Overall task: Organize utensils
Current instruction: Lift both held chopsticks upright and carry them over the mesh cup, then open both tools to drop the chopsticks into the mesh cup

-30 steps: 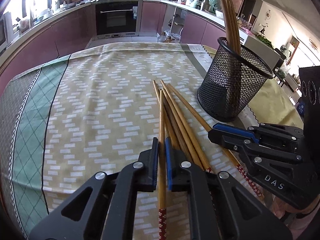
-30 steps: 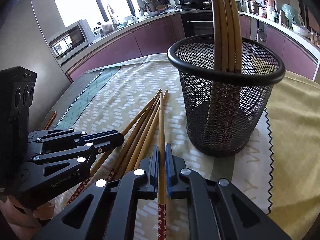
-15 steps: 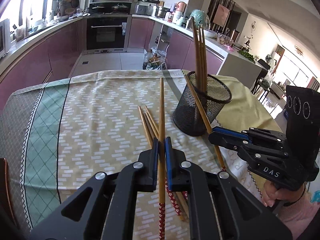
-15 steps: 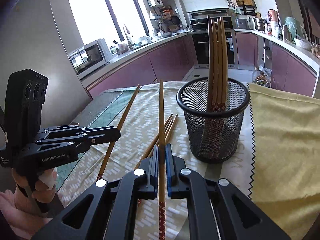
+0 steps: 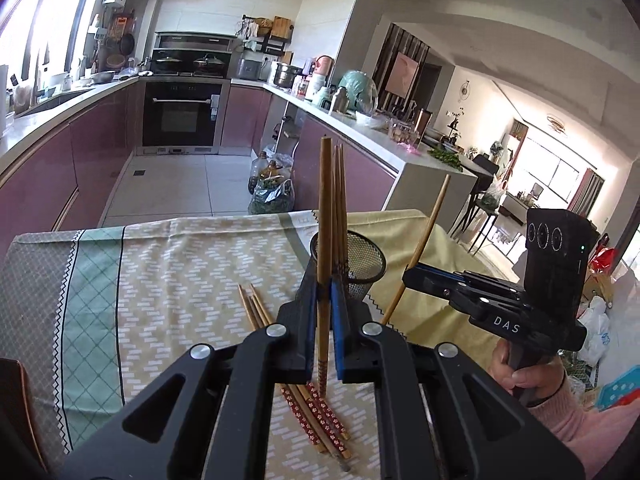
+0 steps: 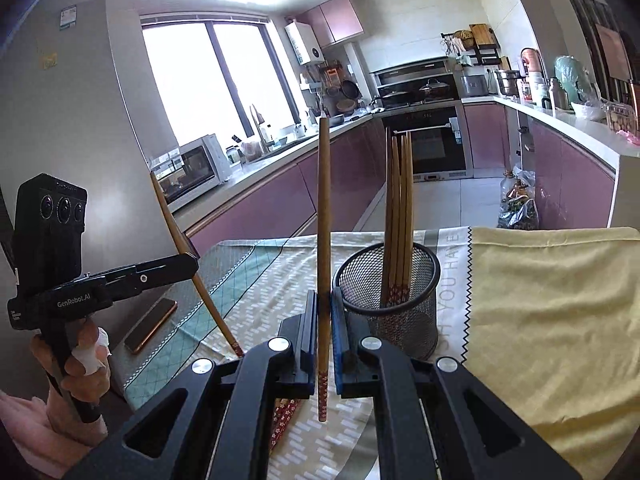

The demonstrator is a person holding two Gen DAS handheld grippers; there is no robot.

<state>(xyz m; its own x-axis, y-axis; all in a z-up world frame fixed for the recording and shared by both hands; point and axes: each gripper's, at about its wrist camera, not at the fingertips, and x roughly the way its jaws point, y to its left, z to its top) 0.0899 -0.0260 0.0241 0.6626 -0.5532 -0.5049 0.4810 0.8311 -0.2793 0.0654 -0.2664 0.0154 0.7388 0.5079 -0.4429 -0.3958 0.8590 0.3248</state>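
My left gripper (image 5: 323, 280) is shut on one wooden chopstick (image 5: 324, 208) and holds it upright above the table. In the right wrist view, my right gripper (image 6: 324, 300) is likewise shut on a second chopstick (image 6: 323, 220), red patterned end down. Each gripper shows in the other's view: the right gripper (image 5: 408, 274) with its tilted chopstick (image 5: 430, 228), the left gripper (image 6: 192, 262) with its own chopstick (image 6: 176, 232). A black mesh holder (image 6: 400, 312) stands just beyond both, with several chopsticks (image 6: 398, 208) upright in it. Loose chopsticks (image 5: 256, 312) lie on the tablecloth below.
A patterned tablecloth (image 5: 160, 280) covers the table, with a yellow cloth (image 6: 540, 300) on its right side. A phone (image 6: 151, 325) lies near the left edge. Kitchen counters and an oven are beyond the far edge. A person's hand (image 5: 524, 372) grips each handle.
Both grippers have risen from the pile on the table, each lifting one chopstick clear of it. The views have tilted up, and the holder now sits lower and farther off.
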